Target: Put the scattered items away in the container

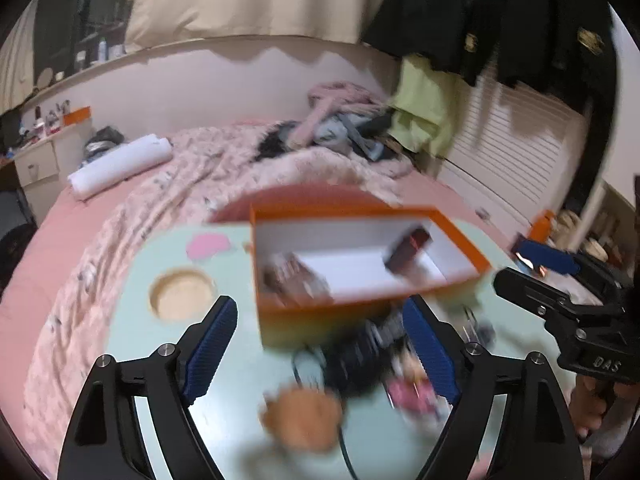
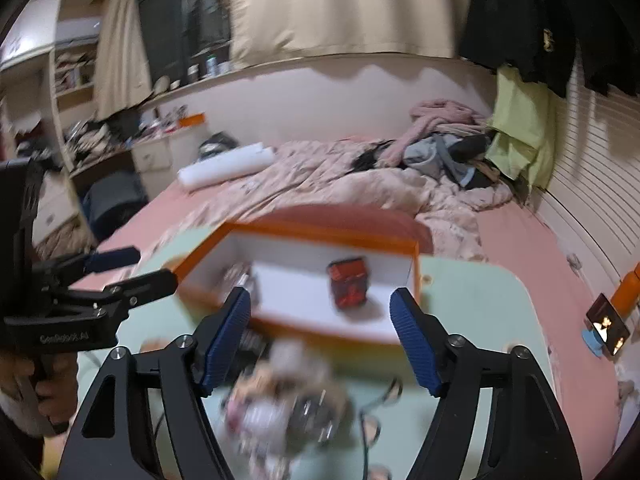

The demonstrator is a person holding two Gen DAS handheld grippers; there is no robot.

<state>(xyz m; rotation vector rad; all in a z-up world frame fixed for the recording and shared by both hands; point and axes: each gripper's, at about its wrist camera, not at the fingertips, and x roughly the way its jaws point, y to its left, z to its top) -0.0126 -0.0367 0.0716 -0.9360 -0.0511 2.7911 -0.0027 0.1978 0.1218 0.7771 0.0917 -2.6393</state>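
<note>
above the mint table (image 1: 132, 320), both grippers (image 1: 320, 344) (image 2: 320, 336) gape empty beside the orange box (image 1: 360, 308).

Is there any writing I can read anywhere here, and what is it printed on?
"DAS": on the black body of the right tool, seen from the left camera.
"GenRobot.AI": on the black body of the left tool; blurred, uncertain.
Red item in the orange box: too blurred.

A lived-in bedroom: an unmade bed (image 2: 360, 184) piled with clothes (image 2: 444, 148), drawn curtains (image 2: 344, 8), and a cluttered dresser (image 2: 156, 152).
</note>
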